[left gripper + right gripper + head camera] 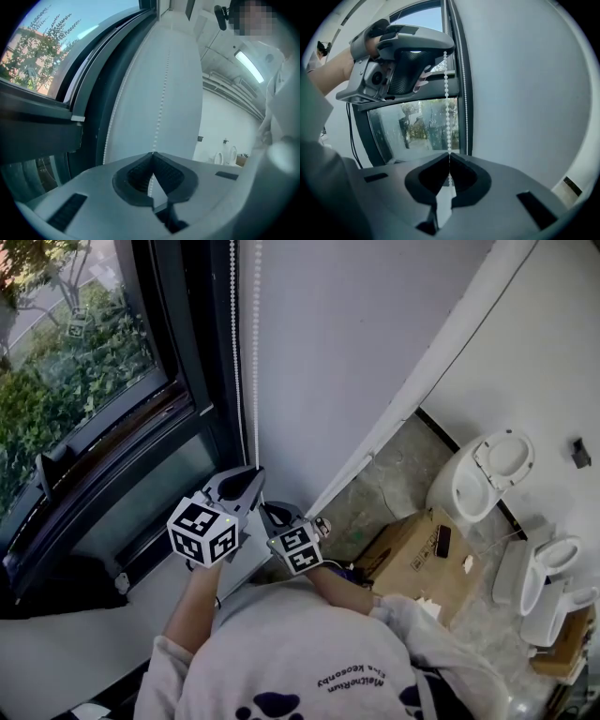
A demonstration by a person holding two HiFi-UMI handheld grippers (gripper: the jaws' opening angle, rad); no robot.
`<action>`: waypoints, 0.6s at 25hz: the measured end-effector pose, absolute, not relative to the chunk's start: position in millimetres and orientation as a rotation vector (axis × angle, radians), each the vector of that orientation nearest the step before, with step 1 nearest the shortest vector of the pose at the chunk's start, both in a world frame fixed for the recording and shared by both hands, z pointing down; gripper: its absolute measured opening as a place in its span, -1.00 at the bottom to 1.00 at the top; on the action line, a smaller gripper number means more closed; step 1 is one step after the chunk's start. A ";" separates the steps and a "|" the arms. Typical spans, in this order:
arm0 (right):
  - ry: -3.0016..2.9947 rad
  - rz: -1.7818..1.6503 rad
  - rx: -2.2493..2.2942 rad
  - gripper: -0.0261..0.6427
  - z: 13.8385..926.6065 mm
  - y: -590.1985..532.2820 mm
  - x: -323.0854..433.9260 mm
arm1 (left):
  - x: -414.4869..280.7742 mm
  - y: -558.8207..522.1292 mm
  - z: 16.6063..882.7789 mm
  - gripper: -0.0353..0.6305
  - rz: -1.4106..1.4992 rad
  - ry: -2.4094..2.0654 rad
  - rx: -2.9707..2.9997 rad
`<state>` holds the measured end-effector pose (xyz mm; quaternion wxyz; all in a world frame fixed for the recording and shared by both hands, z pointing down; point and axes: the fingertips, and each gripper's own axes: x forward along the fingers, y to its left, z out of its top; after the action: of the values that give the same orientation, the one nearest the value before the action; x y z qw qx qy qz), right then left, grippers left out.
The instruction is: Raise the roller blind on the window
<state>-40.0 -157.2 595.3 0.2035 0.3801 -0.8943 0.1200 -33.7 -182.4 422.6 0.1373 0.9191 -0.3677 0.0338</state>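
White beads run in two strands down the wall [356, 352] in the head view: the bead chain [257, 352] of a roller blind that itself sits above the frame, out of sight. The left gripper [251, 476] and right gripper [272, 517] meet low on the chain, nearly touching each other. They hang beside the dark window frame [202, 381], above the person's grey sweatshirt [281, 652]. Toilets [487, 470] and a cardboard box [412, 554] stand well apart on the floor.

Seen from the left gripper view, the left gripper [153, 153] has its jaws closed on the bead chain [162, 89]. The second strand [114, 119] hangs free nearer the window frame [93, 93].

From the right gripper view, the right gripper [449, 155] is likewise clamped on the bead chain [447, 117], directly below the left gripper [443, 50], with window glass [417, 126] behind.

Judged from here, the beads could slip through the pads if the grip loosens. A pull angled away from the wall could drag the chain off its drive at the top. The two grippers could also knock together.

Room is tight sideways, with the wall behind and the frame just beside. Downward travel is limited by the person's own body.
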 end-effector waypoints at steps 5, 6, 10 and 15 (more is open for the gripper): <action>-2.483 0.356 1.051 -0.89 603.9 -155.2 -38.2 | -32.2 -179.9 431.7 -0.87 0.080 -1.067 2.649; -2.484 0.337 1.038 -0.89 603.7 -154.0 -39.4 | -31.6 -179.9 431.6 -0.87 0.079 -1.067 2.651; -2.505 0.307 0.992 -0.73 596.0 -147.7 -42.4 | -30.0 -179.0 431.6 -0.87 0.069 -1.061 2.655; -2.566 0.243 1.071 -0.67 549.0 -152.9 -29.2 | -30.2 -179.3 431.4 -0.87 0.063 -1.065 2.661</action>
<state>-29.2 -152.9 549.0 0.1742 0.3779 -0.9053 0.0857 -30.2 -179.3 431.4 0.1372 0.9194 -0.3680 0.0219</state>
